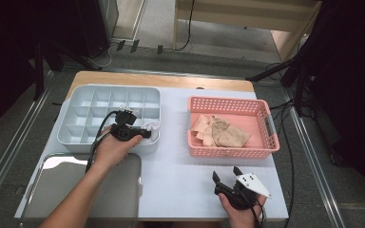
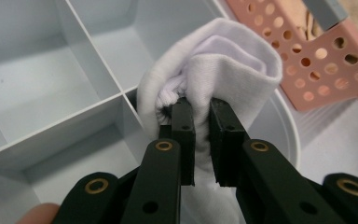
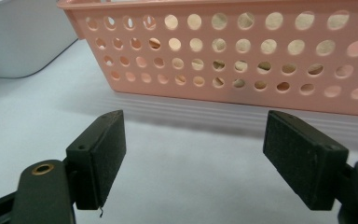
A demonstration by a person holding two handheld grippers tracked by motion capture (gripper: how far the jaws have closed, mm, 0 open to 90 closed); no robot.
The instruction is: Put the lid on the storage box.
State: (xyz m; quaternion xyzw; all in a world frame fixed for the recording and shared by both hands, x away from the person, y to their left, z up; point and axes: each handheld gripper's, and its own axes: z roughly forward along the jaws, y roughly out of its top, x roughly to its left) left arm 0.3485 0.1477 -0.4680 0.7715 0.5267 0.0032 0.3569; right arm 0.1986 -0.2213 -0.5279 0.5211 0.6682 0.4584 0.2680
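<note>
Pinching a rolled white sock (image 2: 214, 70) over the near right compartment of the grey divider tray (image 1: 83, 102), the left gripper (image 1: 145, 133) sat left of the pink basket (image 1: 228, 151), while the right gripper (image 1: 227, 176) rested wide open on the table (image 1: 176, 175)

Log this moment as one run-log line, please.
left tool: shut on white sock, over grey divided tray | right tool: open, idle before pink basket | beige socks in basket
</note>
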